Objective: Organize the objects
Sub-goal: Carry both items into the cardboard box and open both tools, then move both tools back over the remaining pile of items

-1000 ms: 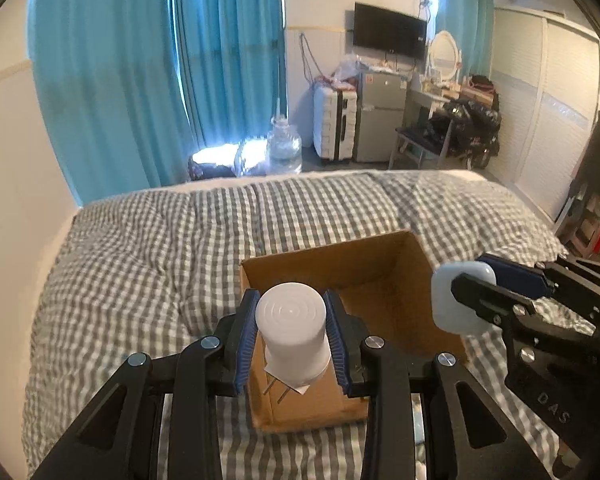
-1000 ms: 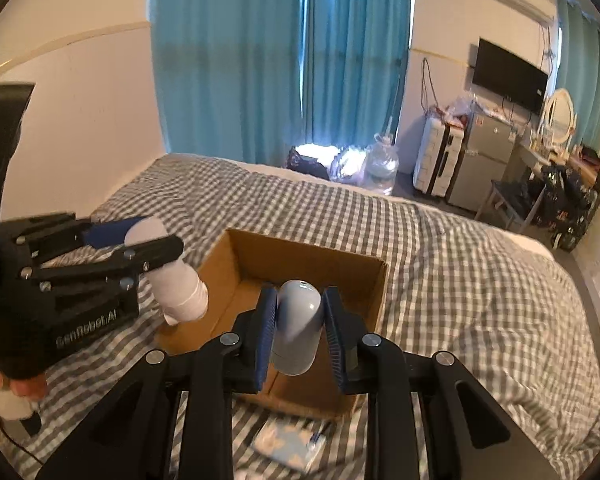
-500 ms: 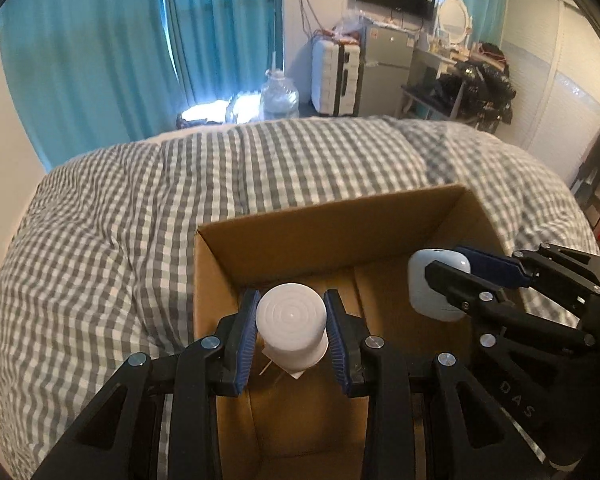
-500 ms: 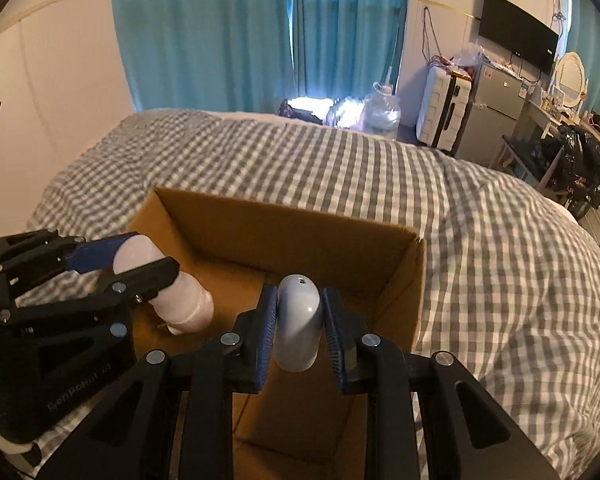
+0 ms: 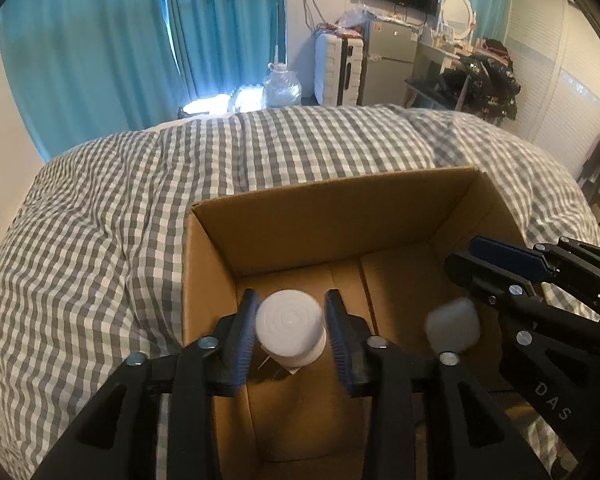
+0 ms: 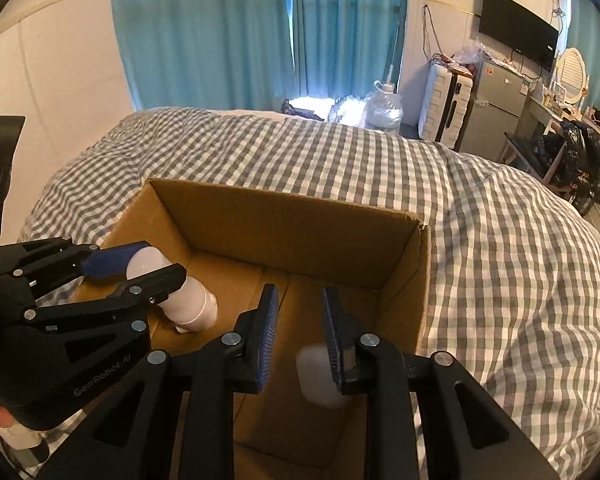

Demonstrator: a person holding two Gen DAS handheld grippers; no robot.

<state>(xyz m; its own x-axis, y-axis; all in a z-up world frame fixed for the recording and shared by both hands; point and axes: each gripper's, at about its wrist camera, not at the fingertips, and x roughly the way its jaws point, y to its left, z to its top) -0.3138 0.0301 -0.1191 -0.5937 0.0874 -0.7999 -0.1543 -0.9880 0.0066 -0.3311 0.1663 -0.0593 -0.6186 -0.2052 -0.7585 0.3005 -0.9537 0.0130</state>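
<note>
There is one open brown cardboard box (image 5: 332,216), and it stands on one bed with a grey and white checked cover (image 5: 100,216). In the box I count two white things: one white plastic cylinder with a round flat top (image 5: 290,326) and one pale rounded white case (image 5: 454,328), which looks blurred. Two black grippers with blue pads are seen, the left gripper (image 5: 290,320) and the right gripper (image 6: 298,324). Behind the bed there is one clear big water bottle (image 6: 384,110), one white suitcase (image 6: 444,108), one small grey fridge (image 6: 494,120) and one black flat screen (image 6: 518,26) on the wall.
</note>
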